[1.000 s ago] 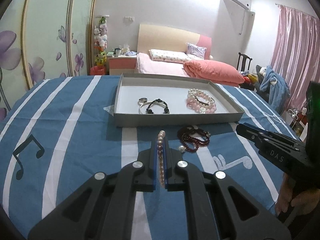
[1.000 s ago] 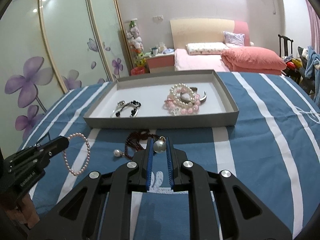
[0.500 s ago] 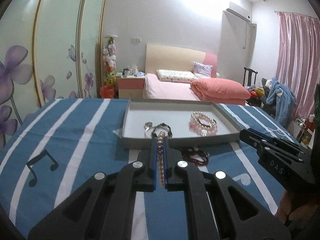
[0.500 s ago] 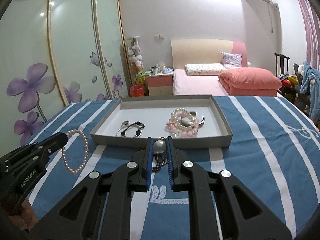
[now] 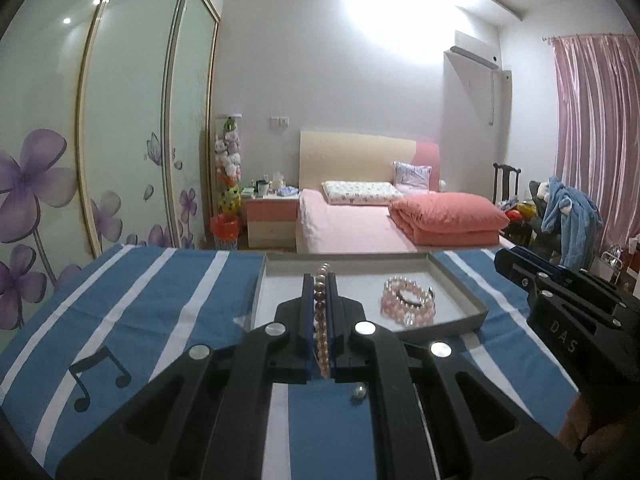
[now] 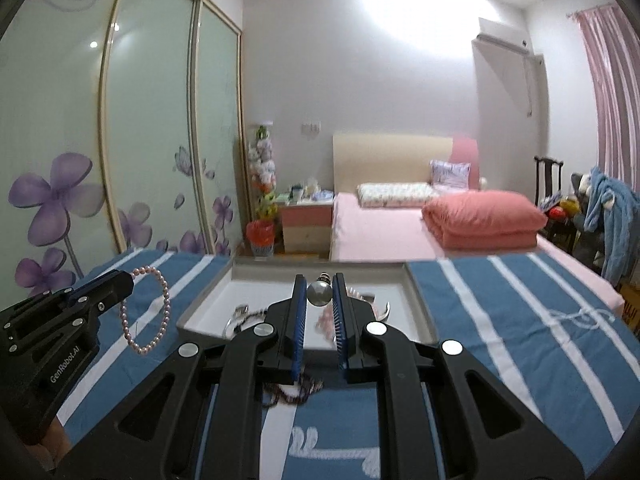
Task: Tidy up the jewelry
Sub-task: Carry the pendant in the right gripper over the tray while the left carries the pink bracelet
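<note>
Home bedroom: pink bed (image 5: 360,228), nightstand (image 5: 270,220), floral sliding wardrobe (image 5: 120,140), pink curtains (image 5: 596,128).

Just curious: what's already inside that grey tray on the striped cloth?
The grey tray holds a pink bead bracelet and a dark beaded piece. The tongs cover the rest.

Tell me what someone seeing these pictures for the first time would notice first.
Probably the two black grippers in the foreground. The left gripper is shut on a pink pearl bracelet, whose loop hangs over the blue striped cloth; the right gripper pinches a big silvery pearl. Just beyond them lies the shallow grey tray, holding a pink bead bracelet, with a pink bed behind.
</note>
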